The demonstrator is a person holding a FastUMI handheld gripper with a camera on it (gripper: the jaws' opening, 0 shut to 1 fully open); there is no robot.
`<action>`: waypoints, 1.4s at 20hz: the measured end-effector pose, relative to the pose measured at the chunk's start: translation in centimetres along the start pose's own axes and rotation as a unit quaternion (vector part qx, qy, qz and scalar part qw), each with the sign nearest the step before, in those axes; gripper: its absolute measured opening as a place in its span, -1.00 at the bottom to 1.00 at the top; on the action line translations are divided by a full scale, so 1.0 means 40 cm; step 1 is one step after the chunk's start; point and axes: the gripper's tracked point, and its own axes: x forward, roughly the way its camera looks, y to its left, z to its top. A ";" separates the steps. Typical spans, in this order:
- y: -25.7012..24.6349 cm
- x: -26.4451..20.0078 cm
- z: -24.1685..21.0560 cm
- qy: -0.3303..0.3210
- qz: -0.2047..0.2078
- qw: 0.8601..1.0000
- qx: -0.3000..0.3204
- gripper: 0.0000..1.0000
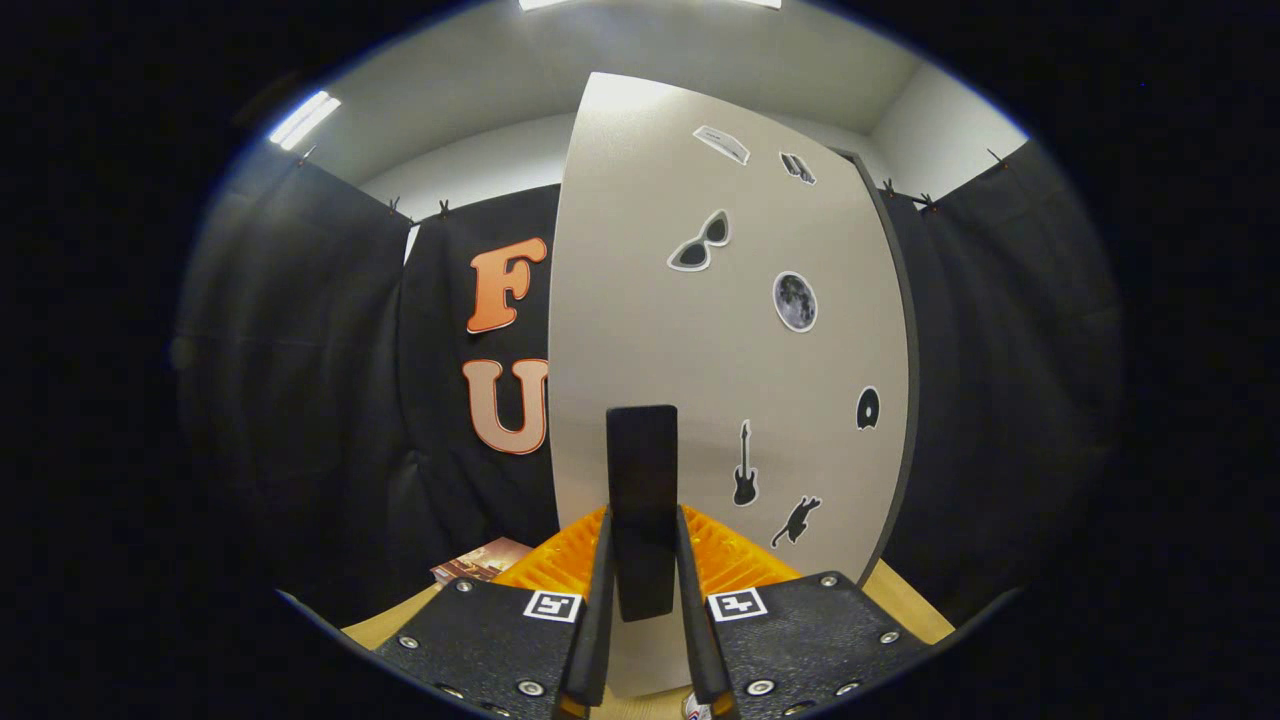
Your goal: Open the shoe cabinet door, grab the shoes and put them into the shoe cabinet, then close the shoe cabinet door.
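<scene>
Jaws clenched on the door handle [641, 500], gripper [641, 640] square to the door [700, 350], handle at 12 o'clock between both fingers. Left to right: booklet [480, 560] at 10 o'clock low on the table [385, 625], then the door's near edge at 11, stickered face at 1, hinge-side edge at 2. Step looks like swinging the door; opening or closing, cannot tell. Shoes unseen. Next move needs an arc pull around the hinge. Open room at 9 to 10.

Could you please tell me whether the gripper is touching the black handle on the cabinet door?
Touching. In the gripper view the gripper has its jaws closed against both sides of the black handle on the cabinet door, no gap visible.
</scene>
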 end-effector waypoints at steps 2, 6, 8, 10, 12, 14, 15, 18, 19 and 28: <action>-0.010 -0.019 0.001 0.000 0.004 1.000 0.001 -0.36; -0.038 -0.056 -0.001 -0.003 0.011 1.000 0.005 -0.40; -0.053 -0.071 -0.001 -0.003 0.013 1.000 0.006 -0.40; -0.071 -0.085 -0.001 -0.005 0.012 1.000 0.005 -0.40; -0.089 -0.104 -0.004 -0.005 0.013 1.000 0.007 -0.40; -0.109 -0.121 -0.001 -0.006 0.011 1.000 0.006 -0.41; -0.119 -0.130 -0.003 -0.006 0.009 1.000 0.005 -0.41; -0.153 -0.156 0.000 -0.006 0.005 1.000 0.002 -0.44; -0.163 -0.164 0.000 -0.007 0.004 1.000 0.001 -0.46; -0.275 -0.220 -0.005 -0.007 -0.020 1.000 0.010 -0.48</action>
